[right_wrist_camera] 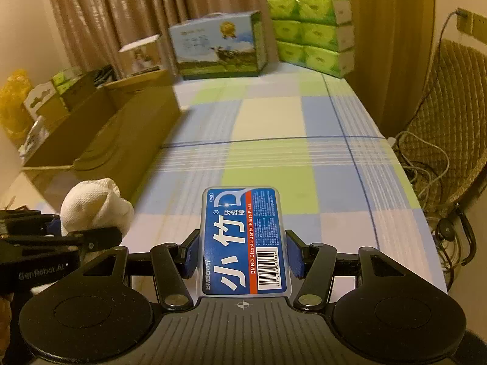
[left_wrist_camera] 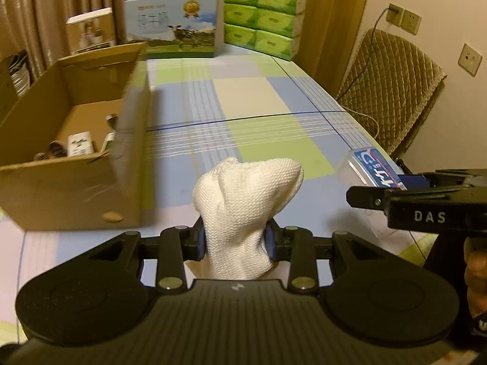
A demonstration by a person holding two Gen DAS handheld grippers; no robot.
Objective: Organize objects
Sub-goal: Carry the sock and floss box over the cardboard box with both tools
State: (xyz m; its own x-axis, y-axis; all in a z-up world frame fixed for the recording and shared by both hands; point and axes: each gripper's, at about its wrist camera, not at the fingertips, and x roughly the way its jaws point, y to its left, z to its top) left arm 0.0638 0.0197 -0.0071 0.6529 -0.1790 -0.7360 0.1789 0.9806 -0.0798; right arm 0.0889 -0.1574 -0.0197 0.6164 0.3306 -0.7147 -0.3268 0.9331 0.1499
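Left hand-held gripper (left_wrist_camera: 236, 238): blue pads closed against both sides of a white knitted cloth bundle (left_wrist_camera: 243, 210), which stands up between them, above the chequered blue, green and white cloth of the worktop (left_wrist_camera: 258, 97). Right hand-held gripper (right_wrist_camera: 243, 252): narrowed onto the long edges of a clear flat plastic box of dental floss picks with a blue label (right_wrist_camera: 245, 240), held lengthwise, label up.

Landmark: open brown cardboard box (left_wrist_camera: 76, 188) at the worktop's left side, holding a few small packets. The bundle is just right of the box's near right corner; the floss-pick box is further right again, near the worktop's right edge. Beyond both grippers, right of the cardboard box, the cloth lies bare up to a blue-and-green carton printed with a cow (left_wrist_camera: 173, 26) and a stack of green tissue packs (left_wrist_camera: 263, 16) at the far edge. A quilted brown chair (left_wrist_camera: 392, 91) stands off the right edge.
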